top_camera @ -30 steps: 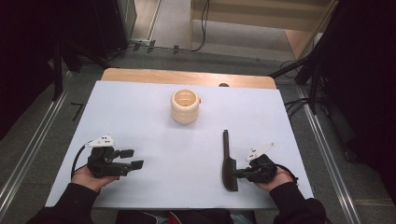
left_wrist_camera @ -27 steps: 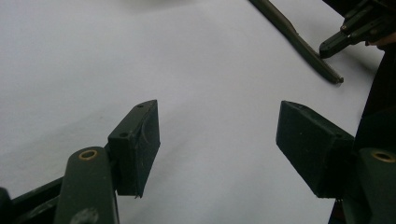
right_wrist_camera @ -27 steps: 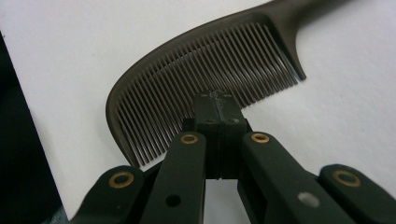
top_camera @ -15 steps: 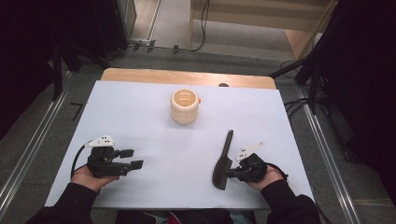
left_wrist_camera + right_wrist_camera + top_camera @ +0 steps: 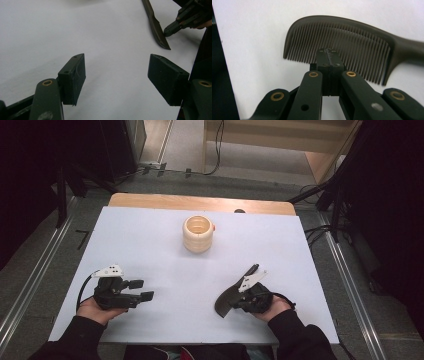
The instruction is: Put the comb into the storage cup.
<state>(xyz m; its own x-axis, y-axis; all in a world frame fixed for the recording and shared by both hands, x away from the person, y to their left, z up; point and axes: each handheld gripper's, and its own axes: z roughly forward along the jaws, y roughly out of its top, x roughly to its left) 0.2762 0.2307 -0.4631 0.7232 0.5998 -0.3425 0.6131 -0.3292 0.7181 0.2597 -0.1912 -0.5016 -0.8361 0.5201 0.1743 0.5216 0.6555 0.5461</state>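
In the high view, my two hand-held grippers sit near the bottom of the frame on a white table [image 5: 150, 240]. At lower left, my left gripper [image 5: 141, 290] rests in my hand with its jaws spread wide and nothing between them; the left gripper view confirms this, showing both black pads apart over bare white surface. At lower right, my right gripper [image 5: 235, 303] has its jaws clenched together, tips against a dark comb [image 5: 226, 301]. In the right gripper view, the closed jaws overlap the comb's [image 5: 342, 30] teeth around the middle of the toothed edge, but I cannot tell whether they pinch the teeth or just press against them. The comb lies tilted, toothed end toward the bottom of the frame, handle angling up and right under the gripper. Farther up, near the centre of the frame, a pale ribbed pot [image 5: 198, 234] stands upright, well apart from both grippers
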